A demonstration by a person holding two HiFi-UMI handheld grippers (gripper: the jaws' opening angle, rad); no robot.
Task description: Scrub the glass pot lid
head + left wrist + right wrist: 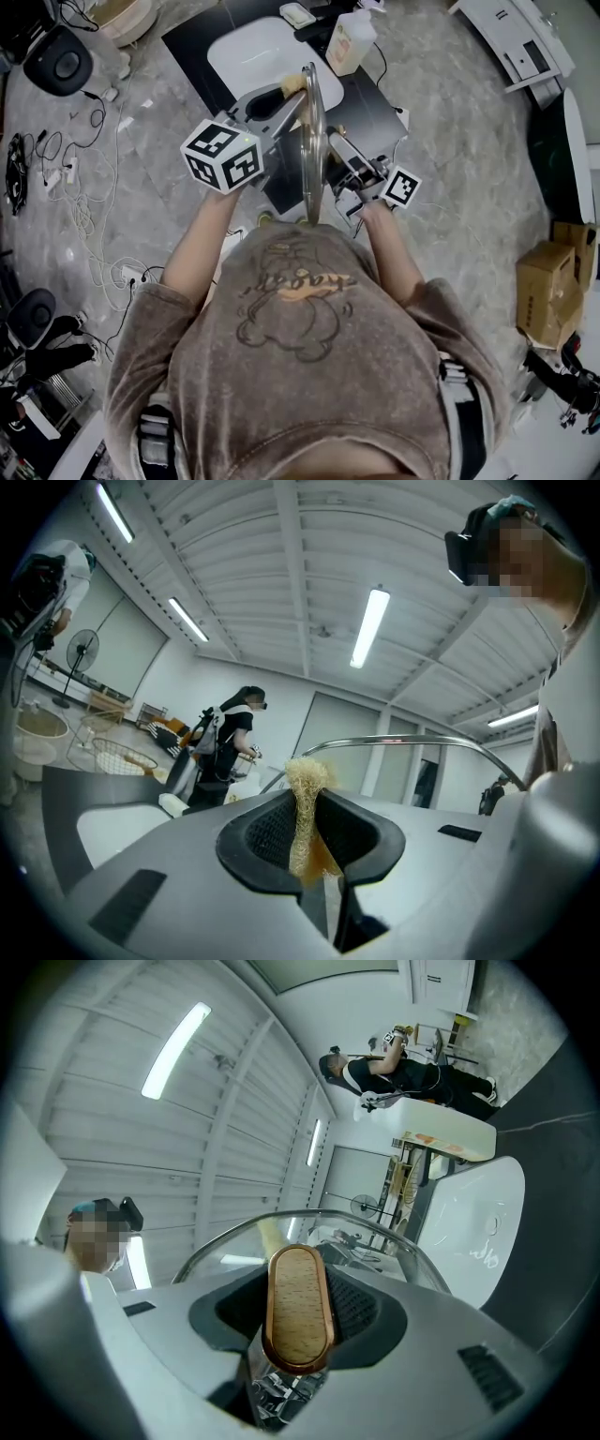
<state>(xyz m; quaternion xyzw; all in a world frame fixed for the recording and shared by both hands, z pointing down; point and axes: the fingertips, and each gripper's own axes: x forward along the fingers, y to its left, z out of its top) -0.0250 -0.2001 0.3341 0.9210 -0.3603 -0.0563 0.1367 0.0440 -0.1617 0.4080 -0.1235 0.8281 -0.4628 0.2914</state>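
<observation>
The glass pot lid [312, 141] stands on edge in front of me, seen edge-on in the head view. My right gripper [332, 150] is shut on its wooden, copper-rimmed handle [298, 1309], and the glass dome [394, 1246] curves beyond the jaws. My left gripper [284, 94], with its marker cube, is shut on a tan fibrous scrubber [306, 808]. The scrubber [293, 84] sits at the lid's left face near the top rim. In the left gripper view the lid's metal rim [403, 742] arcs just behind the scrubber. Whether the scrubber touches the glass I cannot tell.
A white basin [253, 52] and a soap bottle [350, 42] sit on a dark counter [380, 108] beyond the lid. Cables [80, 192] trail over the floor at left. Cardboard boxes [548, 286] stand at right. Another person [227, 742] works in the background.
</observation>
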